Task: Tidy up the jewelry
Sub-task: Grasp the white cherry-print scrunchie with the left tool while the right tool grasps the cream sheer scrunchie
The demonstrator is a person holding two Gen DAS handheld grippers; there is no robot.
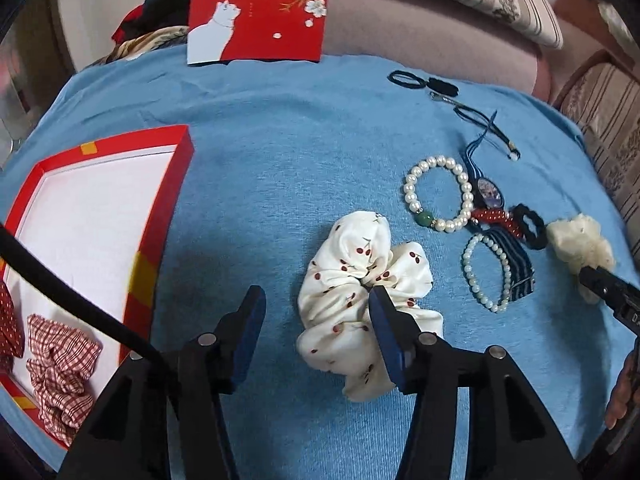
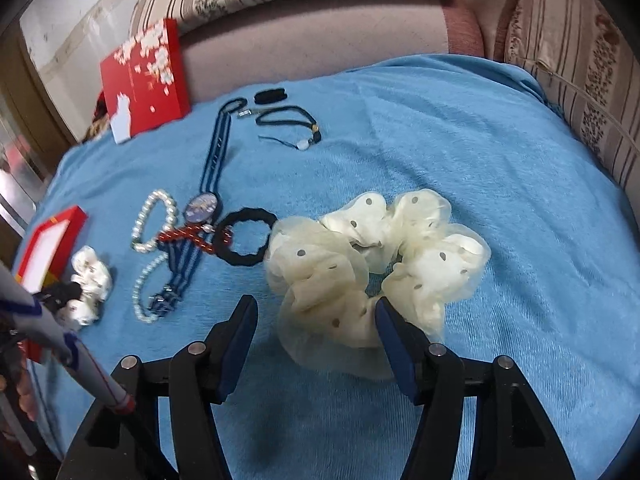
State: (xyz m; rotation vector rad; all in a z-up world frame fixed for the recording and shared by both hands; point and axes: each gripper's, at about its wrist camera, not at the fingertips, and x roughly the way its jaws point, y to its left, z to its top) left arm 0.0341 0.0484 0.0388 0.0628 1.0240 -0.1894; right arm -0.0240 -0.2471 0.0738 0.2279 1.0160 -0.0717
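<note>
Nearest to us in the left wrist view, the left claw [image 1: 316,304] stands about half open and holds nothing. Its right finger [image 1: 384,320] lies over the near edge of the cherry scrunchie [image 1: 364,292]; whether it touches the cloth we cannot tell. This scrunchie lies on the blue towel [image 1: 280,152], in the middle, right of the red box [image 1: 160,220]. We judge that it is light, soft and not fragile, so we can pinch one gathered fold anywhere on its ring.

In the right wrist view, the right claw [image 2: 314,316] is also open and empty. The near folds of the dotted scrunchie [image 2: 376,256] sit between its fingers, without a visible press. Its thin fabric looks very light and a little slippery, so we would take a thick bunch near the elastic centre.

Farther, the pearl bracelet [image 1: 438,194], the red beads [image 1: 496,218] and the watch [image 1: 490,194] lie touching each other, right of the cherry scrunchie. These are hard and small, and can tangle when lifted.
</note>
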